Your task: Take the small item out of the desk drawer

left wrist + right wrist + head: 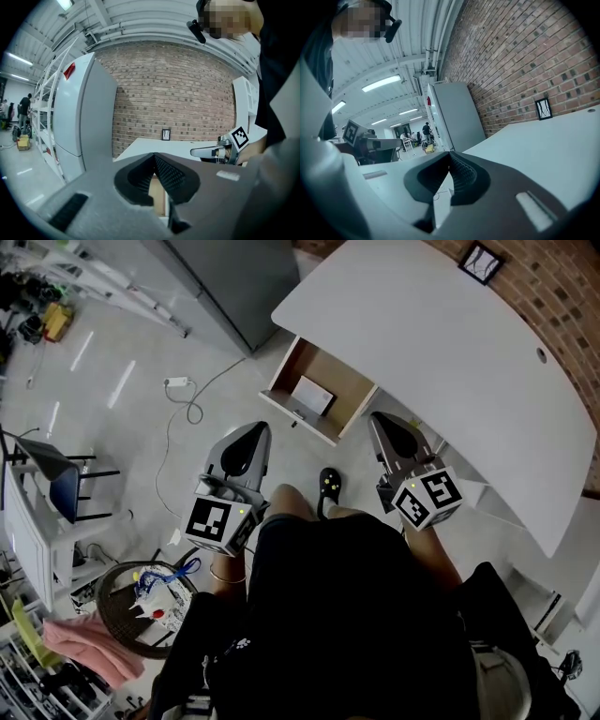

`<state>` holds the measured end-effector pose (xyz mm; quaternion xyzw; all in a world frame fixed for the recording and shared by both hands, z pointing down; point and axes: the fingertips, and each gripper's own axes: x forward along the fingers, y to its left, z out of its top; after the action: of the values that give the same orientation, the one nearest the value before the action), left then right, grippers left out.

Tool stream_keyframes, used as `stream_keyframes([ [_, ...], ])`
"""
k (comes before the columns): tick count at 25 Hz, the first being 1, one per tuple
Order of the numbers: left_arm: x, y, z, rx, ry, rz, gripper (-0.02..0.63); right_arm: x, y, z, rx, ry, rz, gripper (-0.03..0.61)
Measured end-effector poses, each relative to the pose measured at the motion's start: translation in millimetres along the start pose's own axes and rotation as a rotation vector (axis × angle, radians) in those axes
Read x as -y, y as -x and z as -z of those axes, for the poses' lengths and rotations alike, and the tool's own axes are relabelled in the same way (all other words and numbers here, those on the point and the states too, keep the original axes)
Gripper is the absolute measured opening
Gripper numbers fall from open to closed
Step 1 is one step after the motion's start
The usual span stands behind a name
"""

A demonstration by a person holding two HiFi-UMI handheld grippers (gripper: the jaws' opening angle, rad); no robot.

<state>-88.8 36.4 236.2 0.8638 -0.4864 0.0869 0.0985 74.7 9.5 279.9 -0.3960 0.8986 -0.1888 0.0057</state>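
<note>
In the head view a wooden drawer stands pulled out from under the white desk. A small white flat item lies inside it. My left gripper hovers just below the drawer's left front, jaws shut and empty. My right gripper is just right of the drawer's front corner, jaws also shut with nothing between them. In the left gripper view the jaws meet tip to tip, with the right gripper off to the side. The right gripper view shows its tips together beside the desk top.
A grey cabinet stands left of the desk. A white cable with a plug trails on the floor. A chair, a round basket and a framed picture on the brick wall are around. The person's legs fill the lower middle.
</note>
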Motion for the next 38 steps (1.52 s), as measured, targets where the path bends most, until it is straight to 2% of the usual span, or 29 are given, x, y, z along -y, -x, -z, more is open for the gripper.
stream_keyframes([
  [8,-8.9,-22.1,16.4,-0.061,-0.014,0.044,0.001,12.1,-7.6,18.0,-0.05,-0.015,0.047,0.009],
  [17,-41.3,-56.9,38.7,-0.123,-0.023,0.119,0.0,27.9,-41.2,41.7,-0.095,-0.025,0.121,0.009],
  [30,-92.3,-111.6,89.8,-0.219,-0.067,0.234,0.002,51.8,-107.3,86.3,-0.178,-0.009,0.204,0.009],
  [38,-105.2,-142.5,128.3,-0.276,-0.097,0.287,0.002,70.1,-119.8,120.1,-0.21,-0.035,0.274,0.012],
])
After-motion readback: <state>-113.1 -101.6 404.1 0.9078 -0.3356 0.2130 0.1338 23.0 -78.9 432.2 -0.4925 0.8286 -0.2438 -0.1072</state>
